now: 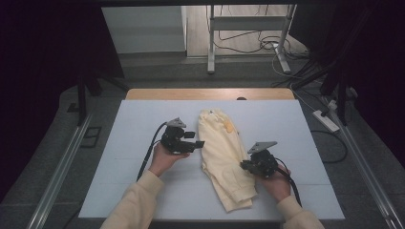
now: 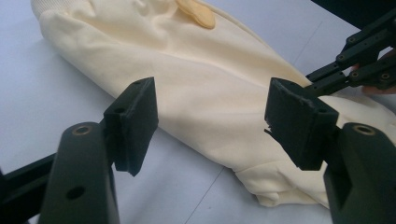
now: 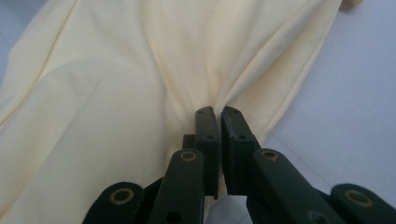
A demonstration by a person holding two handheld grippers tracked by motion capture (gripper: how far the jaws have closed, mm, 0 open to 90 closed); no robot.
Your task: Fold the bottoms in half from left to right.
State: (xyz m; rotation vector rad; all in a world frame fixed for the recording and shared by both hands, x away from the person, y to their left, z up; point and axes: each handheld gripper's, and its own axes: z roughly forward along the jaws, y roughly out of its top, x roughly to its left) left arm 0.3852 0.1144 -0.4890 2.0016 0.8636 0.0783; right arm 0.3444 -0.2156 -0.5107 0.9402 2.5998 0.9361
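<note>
A pale yellow garment (image 1: pixel 223 152) lies bunched lengthwise on the white table (image 1: pixel 133 186), with a darker yellow patch (image 1: pixel 229 127) near its far end. My left gripper (image 1: pixel 199 143) hovers at the garment's left edge, jaws wide open and nothing between them; the garment (image 2: pixel 201 74) spreads just beyond its fingertips (image 2: pixel 133 123). My right gripper (image 1: pixel 244 165) is at the garment's right edge, shut on a pinched fold of the garment (image 3: pixel 154 70), and creases radiate from the right gripper (image 3: pixel 218 112). The right gripper's linkage (image 2: pixel 359 53) appears at the far right of the left gripper view.
The table's wooden far edge (image 1: pixel 210 93) borders dark floor. A metal stand (image 1: pixel 248 38) and loose cables (image 1: pixel 267 45) sit beyond it, and a power strip (image 1: pixel 325 120) lies on the floor at the right. Rails (image 1: pixel 57 171) run along both sides.
</note>
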